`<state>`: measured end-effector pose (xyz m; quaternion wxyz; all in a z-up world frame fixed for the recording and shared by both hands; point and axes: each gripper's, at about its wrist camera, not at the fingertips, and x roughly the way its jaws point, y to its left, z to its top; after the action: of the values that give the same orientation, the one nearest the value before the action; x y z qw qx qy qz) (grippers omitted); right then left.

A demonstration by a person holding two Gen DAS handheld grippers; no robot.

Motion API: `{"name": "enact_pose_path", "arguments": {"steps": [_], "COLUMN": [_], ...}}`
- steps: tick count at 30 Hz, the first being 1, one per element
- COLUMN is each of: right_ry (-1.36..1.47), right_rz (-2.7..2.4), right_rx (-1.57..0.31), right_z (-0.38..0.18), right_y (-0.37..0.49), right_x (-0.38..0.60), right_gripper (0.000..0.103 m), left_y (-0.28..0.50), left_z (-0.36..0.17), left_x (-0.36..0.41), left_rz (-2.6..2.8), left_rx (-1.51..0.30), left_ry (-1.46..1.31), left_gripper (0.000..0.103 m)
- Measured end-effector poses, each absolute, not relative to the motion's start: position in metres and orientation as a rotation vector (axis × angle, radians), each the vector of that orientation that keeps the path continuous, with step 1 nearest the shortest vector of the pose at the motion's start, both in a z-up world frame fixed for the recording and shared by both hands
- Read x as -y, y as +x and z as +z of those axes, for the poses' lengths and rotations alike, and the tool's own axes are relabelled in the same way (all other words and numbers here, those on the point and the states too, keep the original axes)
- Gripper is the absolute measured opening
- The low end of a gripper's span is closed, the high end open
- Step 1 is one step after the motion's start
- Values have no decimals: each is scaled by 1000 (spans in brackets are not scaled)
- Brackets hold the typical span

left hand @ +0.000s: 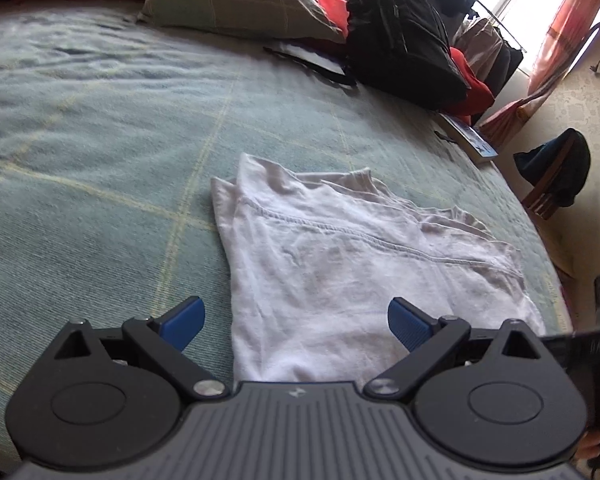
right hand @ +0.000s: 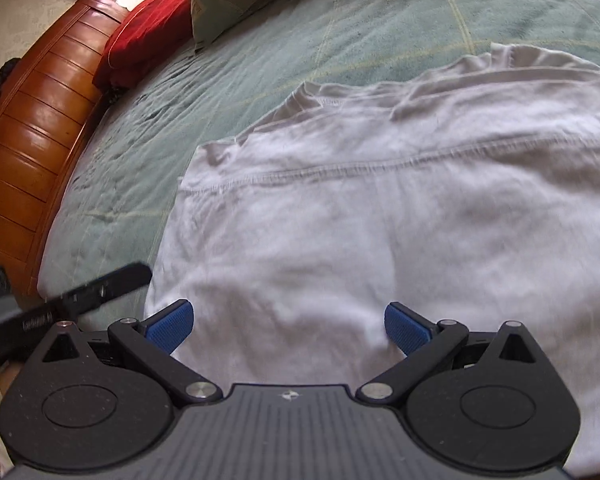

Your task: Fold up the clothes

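green bedspread [left hand: 100,140], folded white shirt [left hand: 340,248] ahead of left gripper [left hand: 296,322], released; right gripper [right hand: 288,326] released above it

The white garment [right hand: 340,220] runs off the right edge of the right wrist view, and its near hem is hidden behind the right tool [right hand: 288,326]. In the left wrist view, the left tool [left hand: 296,326] covers its near edge too — the far window [left hand: 540,4] is blown out (no detail), and the clutter beside the black backpack [left hand: 404,36] is too murky to name.
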<state>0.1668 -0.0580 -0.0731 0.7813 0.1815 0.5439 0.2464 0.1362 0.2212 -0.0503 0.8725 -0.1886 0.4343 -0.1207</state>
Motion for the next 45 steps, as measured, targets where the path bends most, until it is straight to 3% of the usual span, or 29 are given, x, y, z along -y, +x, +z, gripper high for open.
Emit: {"name": "enact_pose_path", "arguments": {"steps": [3,20,28,35,45], "right_ry": [412,462,473,420,407], "right_rz": [545,640,648,694,759], "right_rx": [-1220,-1073,-1068,-1048,-1027], "right_z": [-78,-49,-56,-51,-46], "right_y": [155,169,180,182,179], "right_x": [60,69,70,65,54], "right_gripper": [103,103,103,103,103], "left_y": [139,199,215,173,219], "left_z": [-55,-91,-92,-96,-106], "left_x": [-226,-259,-249,-252,-245], "left_rz": [-280,-504,-551,-661,-688], "left_rx": [-927,-976,-984,-1040,-1022], "left_ry": [-427,-734,-738,-786,-810], "left_gripper": [98,100,101,101,101]}}
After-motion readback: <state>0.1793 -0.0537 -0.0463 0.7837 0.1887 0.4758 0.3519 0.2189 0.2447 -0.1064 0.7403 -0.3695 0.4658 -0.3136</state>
